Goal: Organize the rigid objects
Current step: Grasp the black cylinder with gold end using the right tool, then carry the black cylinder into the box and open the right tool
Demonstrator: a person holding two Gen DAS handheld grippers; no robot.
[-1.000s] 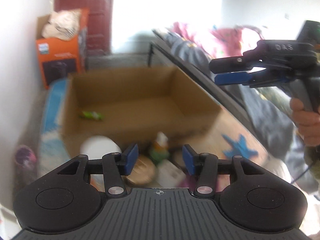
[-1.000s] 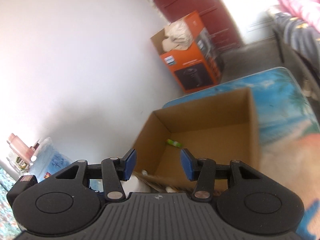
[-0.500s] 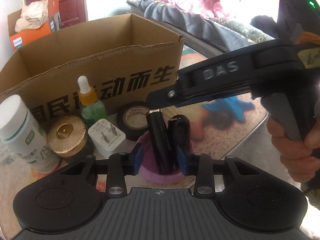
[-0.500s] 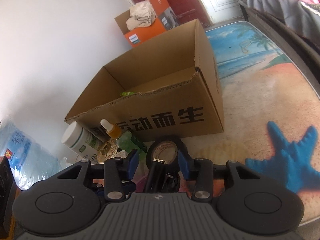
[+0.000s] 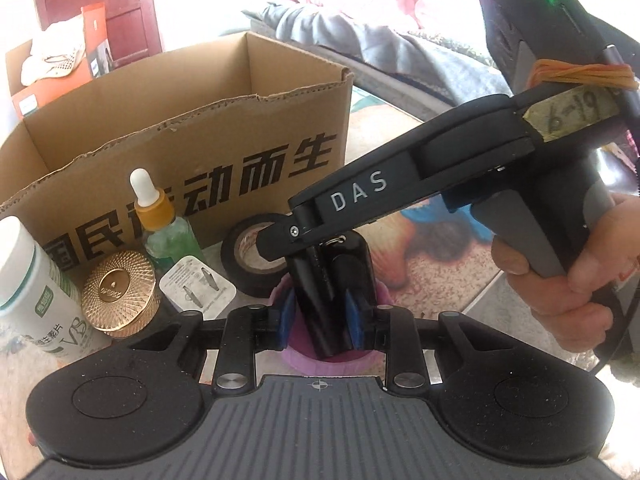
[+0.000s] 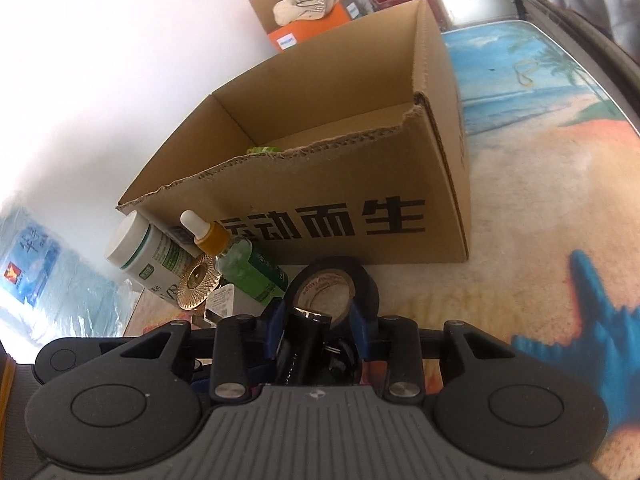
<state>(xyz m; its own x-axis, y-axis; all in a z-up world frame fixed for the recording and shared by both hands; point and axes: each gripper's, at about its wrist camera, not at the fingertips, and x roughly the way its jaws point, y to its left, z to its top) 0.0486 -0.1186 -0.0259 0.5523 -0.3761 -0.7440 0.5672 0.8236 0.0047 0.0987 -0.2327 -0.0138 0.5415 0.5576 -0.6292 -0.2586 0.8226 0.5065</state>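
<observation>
A black twin-cylinder object (image 5: 332,292) stands in a purple cup (image 5: 332,360) on the mat. My left gripper (image 5: 320,318) is closed on its lower part. My right gripper (image 6: 318,330) comes from the right and grips its top (image 6: 304,344). Behind stand a roll of black tape (image 5: 250,256), a green dropper bottle (image 5: 160,220), a white plug adapter (image 5: 198,286), a gold lid (image 5: 118,292) and a white bottle (image 5: 28,280). An open cardboard box (image 5: 240,120) with black lettering is behind them, with a small green item (image 6: 264,150) inside.
An orange carton (image 6: 316,12) with cloth on it stands by the wall and a red door. A beach-print mat (image 6: 540,160) with a blue starfish covers the floor. Bedding (image 5: 400,52) lies to the right. A water bottle pack (image 6: 36,256) is at left.
Both grippers came down from above the box to the objects in front of it. Their fingers closed in around the black object in the purple cup.
</observation>
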